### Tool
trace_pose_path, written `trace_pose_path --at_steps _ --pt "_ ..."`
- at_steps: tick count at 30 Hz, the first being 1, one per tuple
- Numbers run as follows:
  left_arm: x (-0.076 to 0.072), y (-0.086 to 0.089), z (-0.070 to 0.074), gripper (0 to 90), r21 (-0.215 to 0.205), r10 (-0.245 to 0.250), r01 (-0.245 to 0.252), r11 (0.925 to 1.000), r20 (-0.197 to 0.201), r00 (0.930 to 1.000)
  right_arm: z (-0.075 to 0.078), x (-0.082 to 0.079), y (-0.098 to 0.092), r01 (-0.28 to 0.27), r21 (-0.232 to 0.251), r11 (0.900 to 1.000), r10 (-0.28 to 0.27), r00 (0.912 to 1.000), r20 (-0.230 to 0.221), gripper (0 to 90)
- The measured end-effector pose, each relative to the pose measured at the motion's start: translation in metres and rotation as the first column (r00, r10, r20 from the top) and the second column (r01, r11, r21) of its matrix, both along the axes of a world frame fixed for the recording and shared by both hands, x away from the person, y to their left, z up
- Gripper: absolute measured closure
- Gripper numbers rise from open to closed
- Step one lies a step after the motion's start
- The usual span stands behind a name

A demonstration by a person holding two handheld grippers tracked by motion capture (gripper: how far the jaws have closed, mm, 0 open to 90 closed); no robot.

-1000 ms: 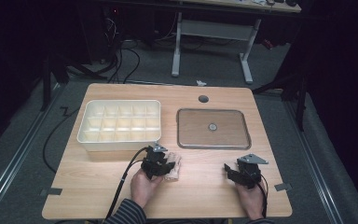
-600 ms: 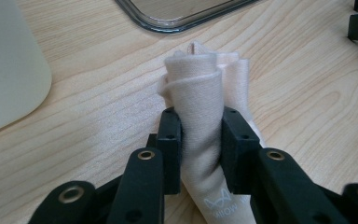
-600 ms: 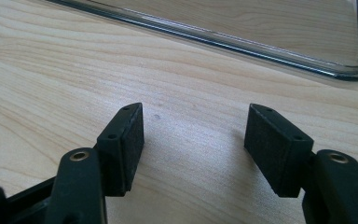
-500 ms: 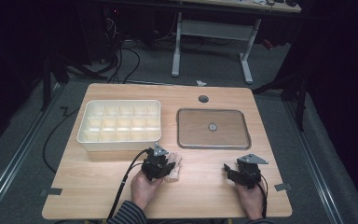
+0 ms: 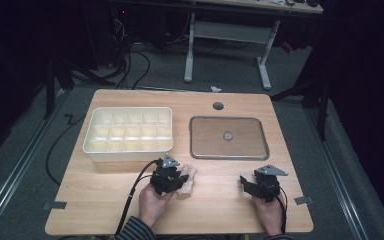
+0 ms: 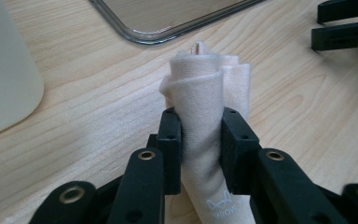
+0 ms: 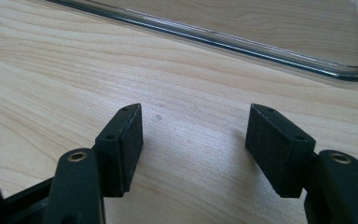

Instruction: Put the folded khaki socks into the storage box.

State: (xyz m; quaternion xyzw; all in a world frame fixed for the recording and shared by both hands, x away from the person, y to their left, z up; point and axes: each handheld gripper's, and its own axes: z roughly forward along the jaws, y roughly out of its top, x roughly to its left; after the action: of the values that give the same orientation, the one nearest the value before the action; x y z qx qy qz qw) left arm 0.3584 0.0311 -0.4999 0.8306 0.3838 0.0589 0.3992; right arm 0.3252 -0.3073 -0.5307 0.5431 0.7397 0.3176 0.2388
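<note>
From above, my left tongs (image 5: 180, 178) rest on the light wooden worktop (image 5: 100, 200), just in front of the cream plastic compartment box (image 5: 129, 133), with the rolled beige cloth (image 5: 187, 181) in them. My right tongs (image 5: 247, 184) lie well apart to the right, near the clear rectangular tray (image 5: 228, 137).

In the left gripper view, my tongs (image 6: 200, 140) have just been closing, and the pads now squeeze the cloth (image 6: 203, 93) between them.

In the right gripper view, my tongs (image 7: 193, 140) stand wide apart over bare wood.

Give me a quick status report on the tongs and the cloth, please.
Left tongs shut on rolled cloth, jaws just closed in. Right tongs open, empty, on table. Path clear; divided box and tray beyond.
</note>
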Motion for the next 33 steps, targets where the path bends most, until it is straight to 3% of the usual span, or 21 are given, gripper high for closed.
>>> trace_pose_path --at_steps 12,25,27,33 --pt "0.001 0.018 0.016 72.3 -0.065 0.017 -0.018 0.9977 -0.016 0.9997 0.000 0.000 0.000 -0.003 -0.003 1.000 0.003 1.0000 0.002 36.6" --pt "0.006 0.031 0.025 72.2 -0.097 0.032 -0.034 0.9947 -0.020 0.9993 0.000 0.000 0.000 -0.006 -0.001 1.000 0.006 1.0000 0.001 36.4" --pt "0.006 0.034 0.030 72.2 -0.127 0.043 -0.045 0.9908 -0.022 0.9988 0.000 0.000 0.000 -0.007 0.001 1.000 0.007 1.0000 0.001 36.4" --pt "0.008 0.040 0.034 72.3 -0.098 0.057 -0.058 0.9934 -0.022 0.9982 0.000 0.001 -0.001 -0.012 0.014 1.000 0.012 0.9999 -0.001 36.2"
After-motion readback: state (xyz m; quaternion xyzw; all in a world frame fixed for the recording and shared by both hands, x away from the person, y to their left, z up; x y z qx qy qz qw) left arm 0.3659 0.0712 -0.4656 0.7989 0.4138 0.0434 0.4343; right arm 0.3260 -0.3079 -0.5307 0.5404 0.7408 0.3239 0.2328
